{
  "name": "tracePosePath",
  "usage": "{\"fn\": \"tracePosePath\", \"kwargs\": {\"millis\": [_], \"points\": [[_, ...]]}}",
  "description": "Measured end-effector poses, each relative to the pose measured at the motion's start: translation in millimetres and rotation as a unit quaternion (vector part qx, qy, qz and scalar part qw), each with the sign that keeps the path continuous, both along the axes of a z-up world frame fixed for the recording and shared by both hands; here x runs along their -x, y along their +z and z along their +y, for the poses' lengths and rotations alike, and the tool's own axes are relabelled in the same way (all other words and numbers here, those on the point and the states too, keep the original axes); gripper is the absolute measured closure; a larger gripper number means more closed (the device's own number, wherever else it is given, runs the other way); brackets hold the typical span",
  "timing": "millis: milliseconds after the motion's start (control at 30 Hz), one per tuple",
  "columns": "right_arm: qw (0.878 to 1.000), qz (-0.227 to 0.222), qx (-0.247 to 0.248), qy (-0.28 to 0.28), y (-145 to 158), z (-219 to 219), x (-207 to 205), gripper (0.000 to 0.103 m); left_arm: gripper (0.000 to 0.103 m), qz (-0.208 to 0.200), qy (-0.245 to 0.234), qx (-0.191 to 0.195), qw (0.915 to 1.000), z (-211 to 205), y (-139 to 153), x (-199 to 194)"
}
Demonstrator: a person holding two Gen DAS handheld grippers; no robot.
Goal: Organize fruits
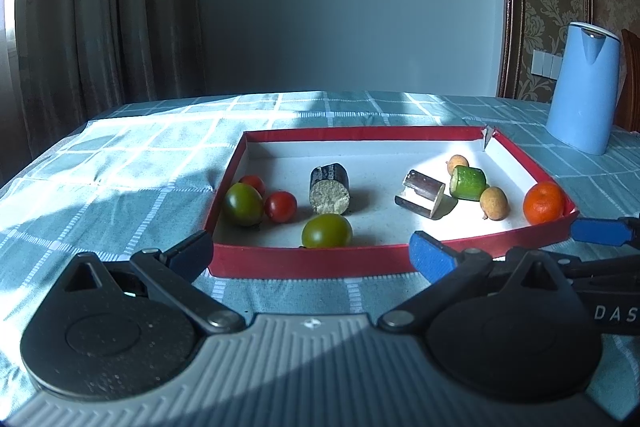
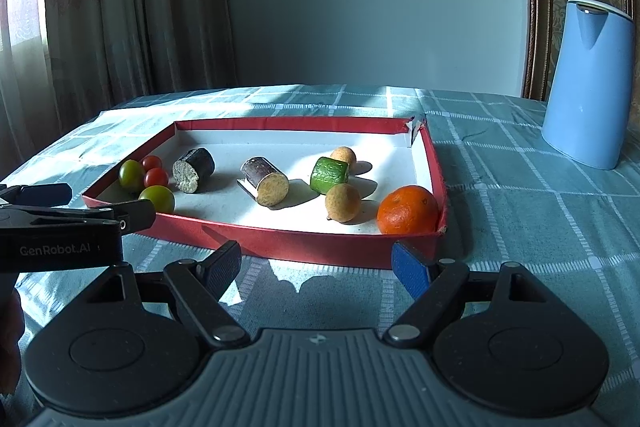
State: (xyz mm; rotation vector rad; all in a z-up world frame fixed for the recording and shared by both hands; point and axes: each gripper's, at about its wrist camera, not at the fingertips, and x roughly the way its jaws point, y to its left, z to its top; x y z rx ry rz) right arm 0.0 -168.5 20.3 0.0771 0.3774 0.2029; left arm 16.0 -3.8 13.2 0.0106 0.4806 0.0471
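Both grippers hang spread and empty at the near edge of the red tray (image 2: 280, 247): left gripper (image 1: 312, 247), right gripper (image 2: 316, 263). Fruit is all inside — orange (image 2: 408, 209) in the near-right corner, green tomato (image 1: 327, 231) against the near wall. Risks: round fruit rolling off the fingers, or the near wall getting clipped.

Glossy tomatoes (image 1: 281, 206) lie in a matt cardboard tray (image 1: 304, 261).
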Motion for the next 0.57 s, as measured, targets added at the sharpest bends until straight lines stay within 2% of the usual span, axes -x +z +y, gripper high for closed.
{"fn": "tracePosePath", "kwargs": {"millis": [367, 567], "points": [[1.0, 0.0, 0.0, 0.001, 0, 0, 0, 0.021, 0.0, -0.015, -0.005, 0.008, 0.9998, 3, 1, 7], [1.0, 0.001, 0.003, 0.003, -2, 2, -1, 0.021, 0.0, -0.032, -0.004, -0.013, 0.9994, -1, 1, 17]]}}
